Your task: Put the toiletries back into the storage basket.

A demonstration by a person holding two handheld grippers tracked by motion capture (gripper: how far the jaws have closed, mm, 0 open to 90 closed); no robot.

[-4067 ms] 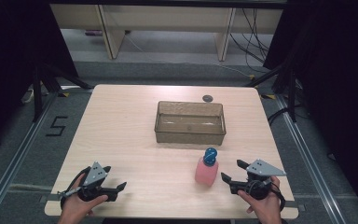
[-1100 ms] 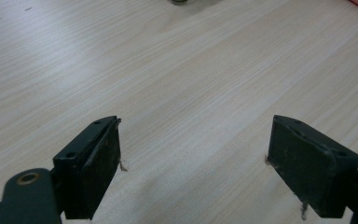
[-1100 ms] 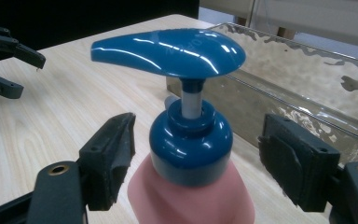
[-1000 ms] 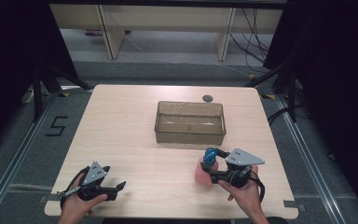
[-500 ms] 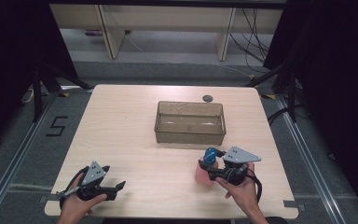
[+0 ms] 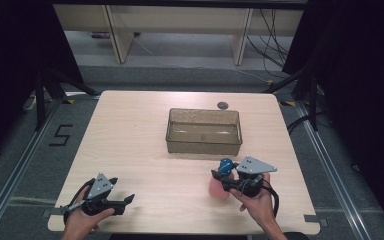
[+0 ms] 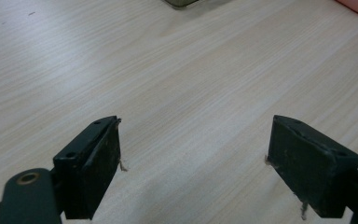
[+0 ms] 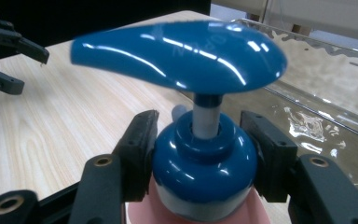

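- Two grippers at the lower edge of the high view: the left gripper [image 6: 129, 199] at lower left, jaws spread wide over bare table [image 6: 130, 145] with nothing between them; the right gripper [image 6: 217, 176] at lower right, its jaws just closing and now clamped on the bottle [image 6: 219, 186].
- Bottle position: lower right of centre in the high view, upright on the table, just below the tray [image 6: 203, 131] and apart from it.
- Appearance: a pink body [image 8: 140, 215], a glossy blue collar [image 8: 204, 163], a thin pale stem and a broad blue pump head [image 8: 177, 53] that overhangs the collar. The head looks blurred in the right gripper view.
- Grip point: the pads [image 8: 137, 149] sit on either side of the collar, under the pump head. This is probably the soundest hold, since the collar is rigid and the head above acts as a stop.
- Handling, as judged: hard plastic, smooth and likely slippery at the collar; the body may yield if squeezed. How full it is, and so its weight, cannot be told. The stem looks like the weakest part, and the bottle may swing under a neck hold.
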